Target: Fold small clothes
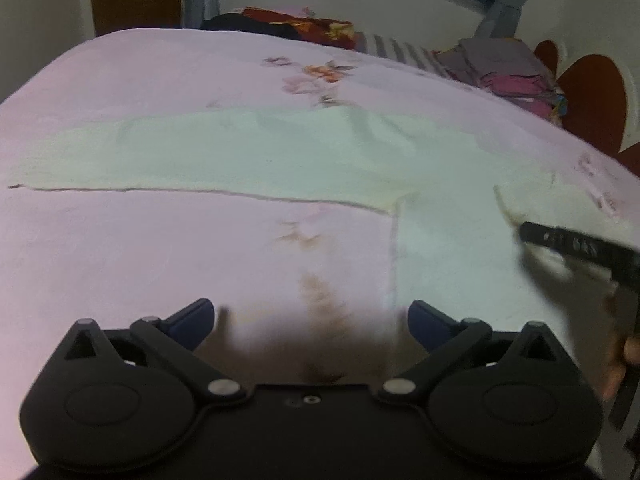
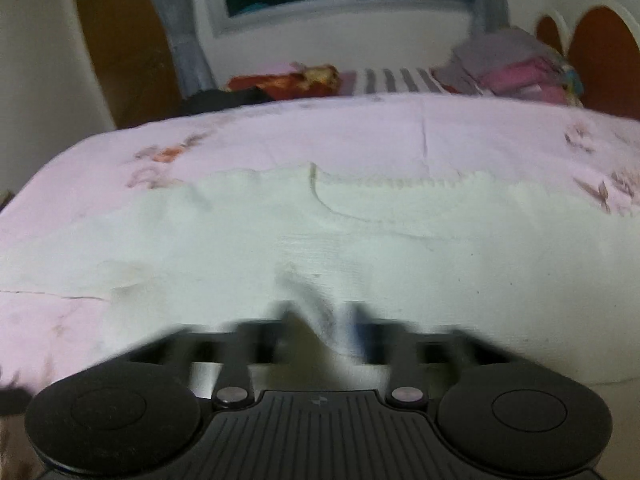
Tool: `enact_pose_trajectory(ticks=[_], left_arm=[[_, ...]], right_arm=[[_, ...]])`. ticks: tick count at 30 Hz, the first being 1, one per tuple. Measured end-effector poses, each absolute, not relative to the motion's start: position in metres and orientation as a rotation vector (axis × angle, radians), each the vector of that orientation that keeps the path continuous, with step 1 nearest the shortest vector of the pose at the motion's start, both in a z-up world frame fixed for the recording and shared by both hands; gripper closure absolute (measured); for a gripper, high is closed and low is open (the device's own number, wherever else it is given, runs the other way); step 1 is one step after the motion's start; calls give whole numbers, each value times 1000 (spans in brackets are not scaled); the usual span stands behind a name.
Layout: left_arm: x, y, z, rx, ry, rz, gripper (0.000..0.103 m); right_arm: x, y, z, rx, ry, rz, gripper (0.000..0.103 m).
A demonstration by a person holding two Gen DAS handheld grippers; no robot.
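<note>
— Pale mint cloth, soft and a little rumpled: that is the small garment (image 1: 256,152) lying spread flat on the bed. Its long body runs across the pink bedsheet (image 1: 140,248) towards the left edge, its near hem a straight thin line, and a wider part drops towards the near edge on the right.

— And your fingers?

— My left gripper (image 1: 311,322) hangs over bare sheet just beside the garment's inner corner, its jaws spread wide, nothing between the blue pads (image 1: 192,320). Those pads are smooth and wedge-shaped on matte black linkage arms.

— The right one?

— My right gripper (image 2: 320,332) is blurred in its own view. Its jaws stand apart, and a raised fold of the mint cloth lies between them; the pads do not appear to press on it. In the left view it shows as a slim black bar over the garment's right part, near the right edge of the bed.

— What does the cloth look like up close?

— Finely ribbed, with a curved seam (image 2: 340,208) arcing across it and a crinkled far border.

— Anything else on the bed?

— Faded floral prints on the sheet, and at the far edge a stack of folded clothes (image 2: 516,66), grey over pink, beside a striped fabric (image 2: 396,79).
</note>
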State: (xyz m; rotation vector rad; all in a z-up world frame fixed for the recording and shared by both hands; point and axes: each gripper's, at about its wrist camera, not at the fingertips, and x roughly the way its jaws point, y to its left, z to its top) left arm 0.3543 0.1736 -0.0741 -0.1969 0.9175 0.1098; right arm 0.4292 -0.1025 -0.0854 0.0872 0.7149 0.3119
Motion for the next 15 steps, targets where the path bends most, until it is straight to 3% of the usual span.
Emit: enact_pose_trajectory(ticks=[1, 4, 5, 6, 7, 9, 15], left_arm=[[360, 168, -74, -204, 911, 102, 5], [380, 145, -76, -241, 918, 25, 28], [388, 136, -78, -269, 924, -20, 38], [396, 126, -81, -291, 928, -60, 41], [404, 116, -83, -312, 932, -106, 43], [420, 99, -87, -373, 912, -182, 53], [466, 62, -107, -462, 913, -230, 64]], right_arm=[[423, -108, -84, 77, 685, 301, 37], [405, -137, -83, 135, 667, 304, 40], [399, -150, -83, 161, 665, 291, 47], [395, -164, -82, 186, 671, 272, 64], [390, -177, -80, 213, 682, 251, 69], [381, -204, -78, 275, 698, 201, 69], [360, -263, -81, 337, 709, 79, 70]])
